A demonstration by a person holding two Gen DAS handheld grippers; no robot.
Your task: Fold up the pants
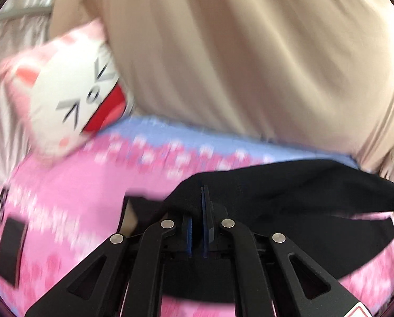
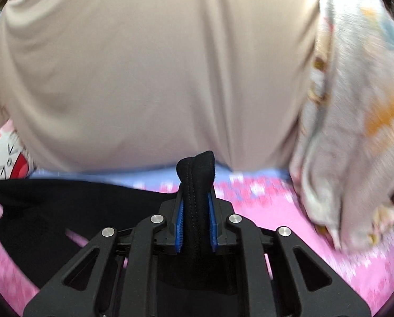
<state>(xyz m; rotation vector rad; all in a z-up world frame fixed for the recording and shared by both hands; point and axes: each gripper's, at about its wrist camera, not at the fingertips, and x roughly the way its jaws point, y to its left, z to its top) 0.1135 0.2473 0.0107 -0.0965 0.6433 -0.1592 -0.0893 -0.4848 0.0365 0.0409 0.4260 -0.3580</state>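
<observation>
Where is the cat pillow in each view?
Left wrist view: the cat pillow lies at the middle left, large, on the pink sheet.
Right wrist view: the cat pillow only peeks in at the far left edge, partly hidden.
Shared landmark: the beige cloth just right of the pillow.

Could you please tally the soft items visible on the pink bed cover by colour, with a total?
Black: 1, black fabric pants, clamped in both tools
Beige: 1, large beige cloth-covered cushion
White and pink: 1, white and pink cartoon-face pillow
Pale patterned: 1, pale fleece blanket with orange patches
Total: 4
</observation>
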